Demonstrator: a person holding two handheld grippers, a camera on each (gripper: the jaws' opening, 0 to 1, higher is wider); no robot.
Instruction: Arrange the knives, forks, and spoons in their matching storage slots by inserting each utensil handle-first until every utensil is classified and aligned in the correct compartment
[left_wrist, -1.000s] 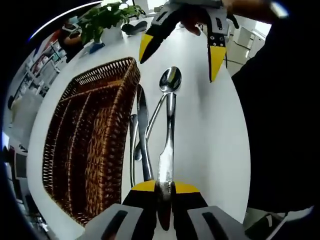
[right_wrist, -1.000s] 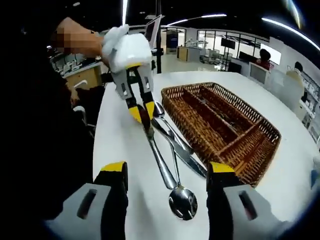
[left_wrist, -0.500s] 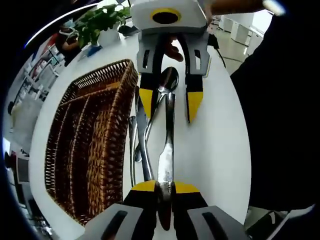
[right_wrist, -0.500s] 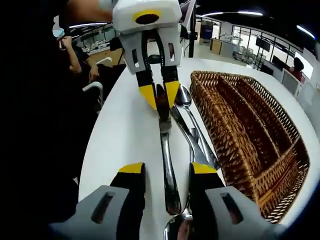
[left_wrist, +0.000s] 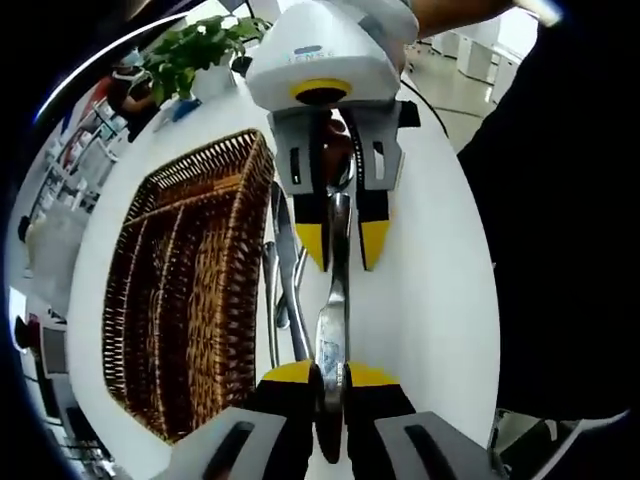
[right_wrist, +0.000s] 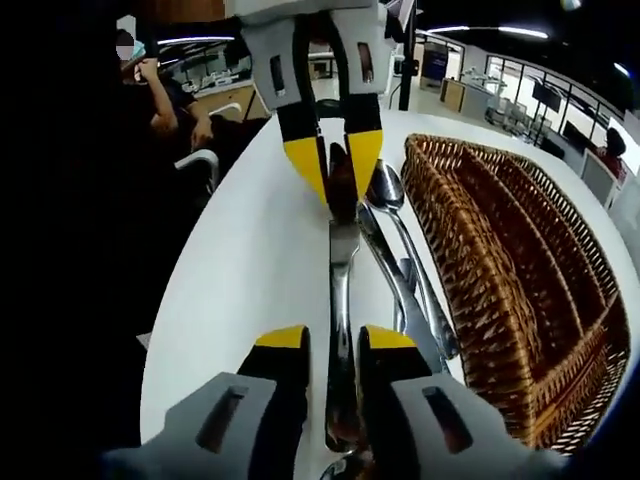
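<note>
A: Where is the spoon?

B: The spoon (left_wrist: 335, 300) lies lengthwise between the two grippers, over the white counter (left_wrist: 430, 290). Its flat handle end is pinched in the left hand-held gripper (left_wrist: 330, 372), whose yellow-tipped jaws are closed tight on it. In the right gripper view the same spoon (right_wrist: 340, 330) runs straight up the middle.

A: And the right hand-held gripper?

B: The right hand-held gripper (right_wrist: 333, 340) has its jaws narrow, one on each side of the shaft near the bowl end. I cannot tell whether they press on the metal or only flank it. In the left gripper view the right hand-held gripper (left_wrist: 342, 245) comes in from above, its tips either side of the shaft.

A: What lies beside the spoon?

B: A knife (left_wrist: 290, 290) and a few other utensils lie in a loose bundle just beside it, on the basket side. In the right gripper view a second spoon (right_wrist: 390, 195) rests bowl-up beside the knife (right_wrist: 395, 285).

A: The basket?

B: The wicker basket (left_wrist: 180, 290) stands on the counter near the bundle, with long compartments running its length. A potted plant (left_wrist: 195, 50) stands at the counter's far end.
</note>
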